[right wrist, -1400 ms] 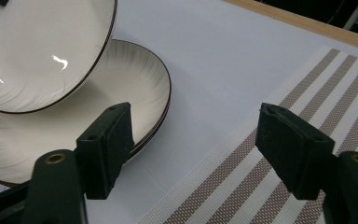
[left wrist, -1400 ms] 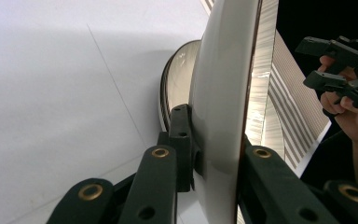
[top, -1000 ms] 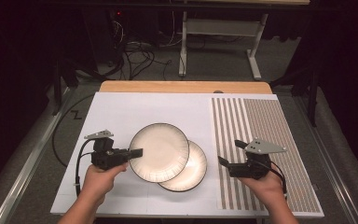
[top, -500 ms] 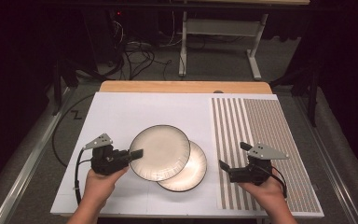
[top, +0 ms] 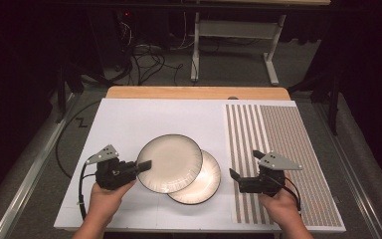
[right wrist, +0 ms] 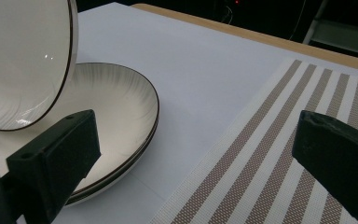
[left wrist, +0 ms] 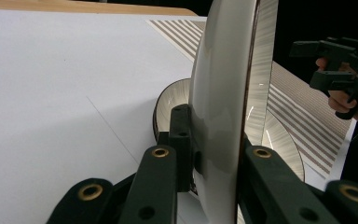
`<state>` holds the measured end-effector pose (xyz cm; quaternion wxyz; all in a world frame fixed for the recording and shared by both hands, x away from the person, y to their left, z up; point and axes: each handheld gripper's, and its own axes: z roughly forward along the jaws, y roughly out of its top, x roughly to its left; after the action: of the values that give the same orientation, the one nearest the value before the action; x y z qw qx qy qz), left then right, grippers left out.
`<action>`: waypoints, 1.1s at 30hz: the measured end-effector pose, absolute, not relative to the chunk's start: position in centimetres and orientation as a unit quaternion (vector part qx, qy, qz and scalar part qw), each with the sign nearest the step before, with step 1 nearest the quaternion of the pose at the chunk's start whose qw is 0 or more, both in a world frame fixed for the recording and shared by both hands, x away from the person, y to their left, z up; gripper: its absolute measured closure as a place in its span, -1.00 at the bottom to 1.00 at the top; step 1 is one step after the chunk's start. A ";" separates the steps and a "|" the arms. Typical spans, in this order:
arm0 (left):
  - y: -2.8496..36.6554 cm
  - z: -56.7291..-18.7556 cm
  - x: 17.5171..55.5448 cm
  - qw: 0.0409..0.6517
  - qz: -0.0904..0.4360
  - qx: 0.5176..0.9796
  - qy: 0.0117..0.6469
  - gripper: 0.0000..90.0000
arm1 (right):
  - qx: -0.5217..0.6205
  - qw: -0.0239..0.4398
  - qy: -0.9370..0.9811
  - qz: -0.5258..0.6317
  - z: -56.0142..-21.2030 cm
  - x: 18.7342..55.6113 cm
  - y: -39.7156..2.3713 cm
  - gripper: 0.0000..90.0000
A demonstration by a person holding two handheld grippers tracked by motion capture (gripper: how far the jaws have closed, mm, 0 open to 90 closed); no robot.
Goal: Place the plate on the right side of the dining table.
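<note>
The left gripper (top: 129,170) has its two black jaws pinched tight on the rim of a round cream plate with a thin dark edge (top: 170,162). In the left gripper view the jaws squeeze that plate (left wrist: 223,93) from both sides, and it stands on edge there because the camera is turned. The held plate is lifted and partly covers a second cream plate with fine lines near its rim (top: 205,181), which lies flat on the white sheet on the bench (top: 129,124). The left hand (top: 107,196) comes in from 6 o'clock and points the gripper toward 3 o'clock.

The right gripper (top: 241,180) has its jaws spread wide with nothing between them. It sits over the brown and white striped mat (top: 278,134), at 3 o'clock from the plates. The right hand (top: 281,204) holds it pointing toward 9 o'clock.
</note>
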<state>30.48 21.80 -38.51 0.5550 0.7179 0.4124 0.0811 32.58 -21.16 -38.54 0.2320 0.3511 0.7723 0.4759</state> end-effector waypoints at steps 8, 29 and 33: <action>21.8 -38.6 30.4 0.558 0.085 0.716 0.410 0.77 | 0.342 0.222 0.779 0.476 -38.3 33.0 -19.3 -0.95; 21.7 -38.7 30.3 0.559 0.096 0.717 0.405 0.77 | 0.311 0.178 0.808 0.467 -38.9 34.5 -12.6 -0.61; 21.7 -38.7 30.3 0.560 0.097 0.718 0.403 0.77 | 0.307 0.160 0.806 0.480 -39.0 34.9 -12.0 -0.53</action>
<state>30.26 21.71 -38.69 0.5596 0.7176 0.4031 0.0974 34.87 -12.00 -39.03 0.1601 0.3065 0.8061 0.4802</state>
